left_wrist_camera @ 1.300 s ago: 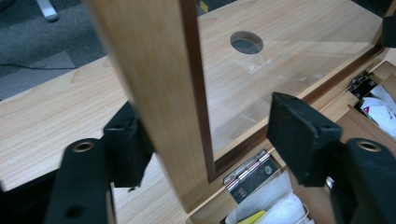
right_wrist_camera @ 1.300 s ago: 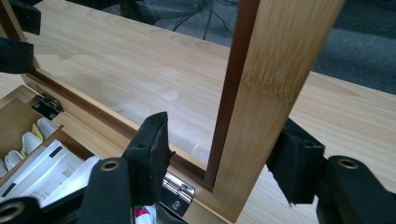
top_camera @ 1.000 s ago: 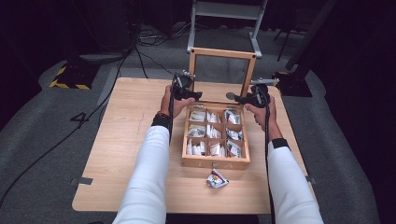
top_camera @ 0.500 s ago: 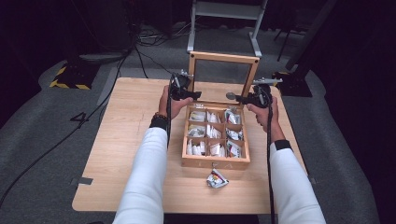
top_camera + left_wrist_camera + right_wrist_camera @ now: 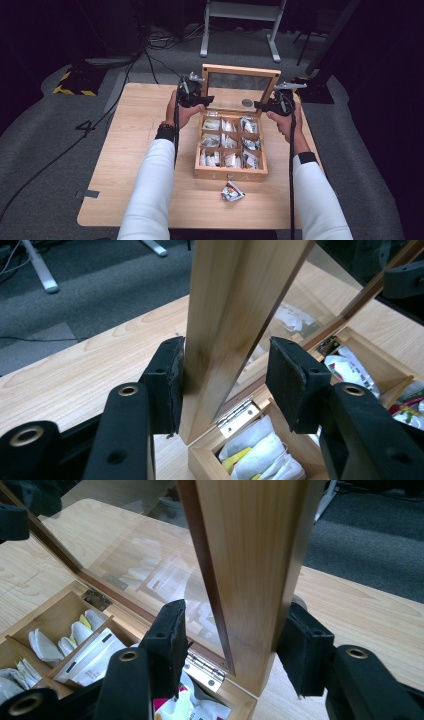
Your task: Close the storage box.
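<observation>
Wooden tea box [image 5: 230, 172] at table [image 5: 125, 150] centre — compartments full of tea bags [image 5: 223, 141]; glass lid [image 5: 239, 89] raised. Left gripper [image 5: 225, 382] closing around lid's frame, one pad touching; right gripper [image 5: 235, 645] straddles opposite edge, one pad touching. Loose packet [image 5: 232, 191] in front.

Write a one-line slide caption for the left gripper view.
Left gripper straddles the side rail of the wooden box's glass lid, one pad touching, its jaws just closing, above tea bags inside.

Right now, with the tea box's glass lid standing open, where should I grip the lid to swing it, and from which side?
Grip the lid by its wooden side rails, not the glass pane. Come in from the outer edges, one gripper per side: the left gripper straddles the left rail, the right gripper the right rail. The rails are flat-faced and narrow enough for the jaws, and stand above the hinges, so a pull should tip the lid evenly.
</observation>
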{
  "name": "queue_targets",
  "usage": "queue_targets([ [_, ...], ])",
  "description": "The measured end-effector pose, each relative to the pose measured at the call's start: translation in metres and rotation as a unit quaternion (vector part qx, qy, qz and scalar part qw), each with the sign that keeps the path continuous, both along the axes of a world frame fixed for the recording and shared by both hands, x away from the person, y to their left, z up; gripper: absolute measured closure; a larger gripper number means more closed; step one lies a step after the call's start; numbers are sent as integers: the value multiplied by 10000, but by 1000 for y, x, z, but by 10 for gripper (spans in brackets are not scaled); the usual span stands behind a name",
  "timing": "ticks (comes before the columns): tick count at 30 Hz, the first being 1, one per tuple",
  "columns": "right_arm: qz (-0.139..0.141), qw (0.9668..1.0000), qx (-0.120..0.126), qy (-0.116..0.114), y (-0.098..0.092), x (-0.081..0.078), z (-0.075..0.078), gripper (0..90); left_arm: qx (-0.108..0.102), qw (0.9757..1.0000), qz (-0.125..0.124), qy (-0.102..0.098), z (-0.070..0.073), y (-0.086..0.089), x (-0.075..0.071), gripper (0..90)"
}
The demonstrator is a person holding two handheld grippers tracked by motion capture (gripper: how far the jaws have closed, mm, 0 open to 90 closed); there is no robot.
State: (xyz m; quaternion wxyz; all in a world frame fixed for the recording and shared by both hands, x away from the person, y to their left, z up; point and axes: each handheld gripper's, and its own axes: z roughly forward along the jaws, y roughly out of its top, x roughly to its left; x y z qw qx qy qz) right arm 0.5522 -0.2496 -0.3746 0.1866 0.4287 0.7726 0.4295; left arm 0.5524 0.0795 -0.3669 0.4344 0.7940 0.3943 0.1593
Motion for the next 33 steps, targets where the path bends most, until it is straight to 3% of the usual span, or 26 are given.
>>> queue_targets([
  [2, -7, 10000, 3, 7, 0, -1, 1, 491, 70, 10000, -5, -34, 2, -1, -2, 506],
  [15, 92, 9999, 27, -126, -2, -13, 11, 486, 47, 9997, -69, -241, 16, 2, -18, 512],
  [24, 184, 9992, 153, -327, -6, -25, 19, 486, 103, 9993, -120, -334, 22, 3, -29, 521],
  [33, 292, 9984, 154, -450, -8, -37, 26, 489, 2, 9990, -199, -398, 25, 8, -40, 525],
])
